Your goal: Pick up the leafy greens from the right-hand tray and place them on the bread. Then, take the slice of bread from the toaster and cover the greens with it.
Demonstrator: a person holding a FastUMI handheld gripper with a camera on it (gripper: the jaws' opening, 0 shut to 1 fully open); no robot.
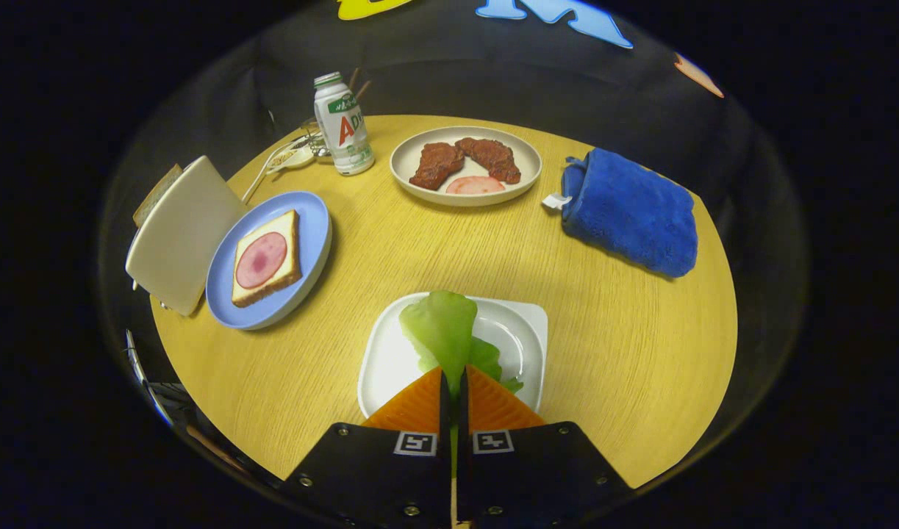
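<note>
Gripper view: the gripper [453, 382] sits at bottom centre, both fingers clamped on a leaf of the leafy greens [443, 332], which rises ahead of the fingertips over the white tray [390, 360]. At left, the bread [267, 258], topped with a ham slice [260, 260], lies on a blue plate [313, 220]. Beside that plate, further left, stands the toaster [177, 234], a slice [155, 195] showing behind it. Upper centre holds a plate of meat [465, 165]; a blue cloth [629, 211] lies at right.
</note>
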